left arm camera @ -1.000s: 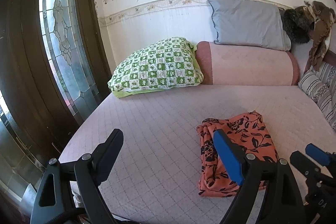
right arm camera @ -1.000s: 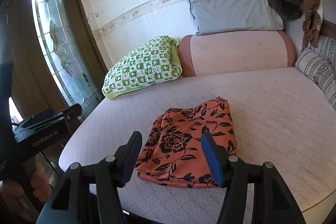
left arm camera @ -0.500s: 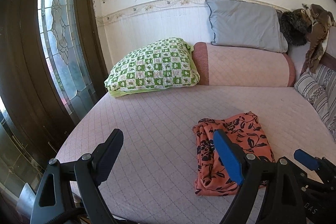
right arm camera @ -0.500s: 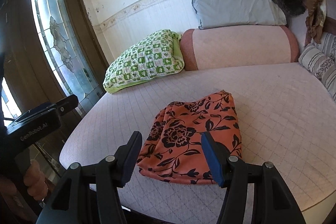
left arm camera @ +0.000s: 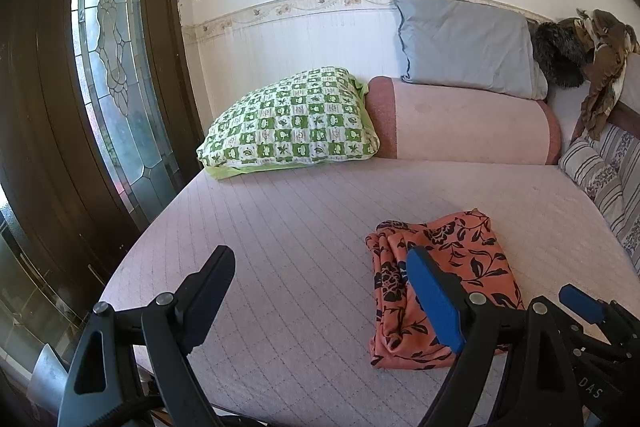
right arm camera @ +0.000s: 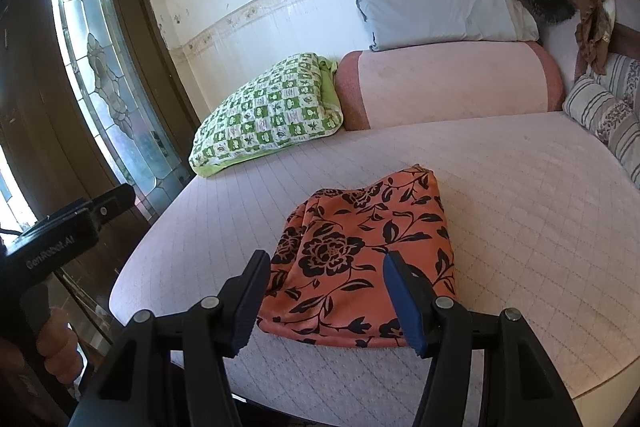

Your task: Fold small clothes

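Folded orange cloth with black flower print lies flat on the pink quilted bed, near its front edge and roughly midway along it. The fold shows as a bunched, layered edge on the cloth's left side; the rest of it lies smooth. Nothing rests on top of it.

Left gripper: jaws spread wide, nothing between the pads. It hangs over the front edge of the bed, left of the cloth. In the left wrist view its blue-padded finger overlaps the cloth's near left part; I cannot tell whether it touches or only stands in front.

Right gripper: jaws about half apart, nothing clamped. It is held over the front edge of the bed, pointing at the near edge of the cloth. The fingertips frame that edge in the right wrist view, but the pads do not press on the fabric. A hand grips the left tool's handle, at the lower left of the right wrist view.

Along the far edge of the bed: a green and white checked pillow at the left corner, a pink bolster just beside it on the right, and a grey pillow leaning on the wall above the bolster. Striped cushion at the right edge. Brown cloth draped at the far right corner. Glass-panelled wooden door stands left of the bed.
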{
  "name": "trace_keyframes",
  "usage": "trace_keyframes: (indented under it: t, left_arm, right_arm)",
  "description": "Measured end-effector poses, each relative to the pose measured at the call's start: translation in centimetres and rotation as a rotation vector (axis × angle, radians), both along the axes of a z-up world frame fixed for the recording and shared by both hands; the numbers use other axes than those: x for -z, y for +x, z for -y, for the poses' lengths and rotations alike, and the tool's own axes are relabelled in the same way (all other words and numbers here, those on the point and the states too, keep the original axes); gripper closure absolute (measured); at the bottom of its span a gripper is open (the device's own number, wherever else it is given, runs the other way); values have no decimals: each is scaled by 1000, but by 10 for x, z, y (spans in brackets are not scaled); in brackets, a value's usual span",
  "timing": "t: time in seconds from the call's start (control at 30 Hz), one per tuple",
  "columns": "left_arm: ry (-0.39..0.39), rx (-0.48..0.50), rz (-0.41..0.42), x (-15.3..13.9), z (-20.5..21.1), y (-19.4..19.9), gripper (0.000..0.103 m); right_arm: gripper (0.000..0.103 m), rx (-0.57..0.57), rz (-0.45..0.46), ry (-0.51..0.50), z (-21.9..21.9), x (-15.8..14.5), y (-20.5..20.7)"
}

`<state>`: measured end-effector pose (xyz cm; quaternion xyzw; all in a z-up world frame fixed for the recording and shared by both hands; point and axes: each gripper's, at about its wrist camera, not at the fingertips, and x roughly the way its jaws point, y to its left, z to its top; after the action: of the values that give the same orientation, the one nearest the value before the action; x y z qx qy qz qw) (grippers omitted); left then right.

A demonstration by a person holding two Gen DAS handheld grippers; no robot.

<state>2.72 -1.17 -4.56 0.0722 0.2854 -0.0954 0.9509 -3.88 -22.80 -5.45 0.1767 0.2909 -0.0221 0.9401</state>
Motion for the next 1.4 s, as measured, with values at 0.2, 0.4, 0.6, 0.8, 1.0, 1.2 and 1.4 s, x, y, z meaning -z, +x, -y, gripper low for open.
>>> trace_keyframes:
  t: [0.2, 0.4, 0.6, 0.8, 1.0, 1.2, 1.4]
  left_arm:
    - [-11, -3, 0, -1, -3, 0, 15]
    - [-10, 18, 2, 0, 0, -3, 15]
    - [-23, 40, -12, 1, 1, -2, 15]
    - [-29, 44, -11, 2, 0, 0, 15]
    - [-51, 52, -16, 1, -2, 1, 15]
    - [-66, 70, -22, 0, -5, 1, 15]
    - [-93, 67, -17, -4, -14, 1, 15]
  right_arm:
    - [41, 8, 8, -1, 0, -2, -1]
    - [41, 4, 16, -5, -1, -4, -2]
    - [41, -6, 5, -9, -5, -1, 0]
    - [41, 2, -1, -7, -2, 1, 4]
    - [41, 7, -1, -13, -2, 0, 5]
    - [41, 3, -7, -26, -8, -1, 6]
    - [41, -5, 4, -48, -17, -10, 7]
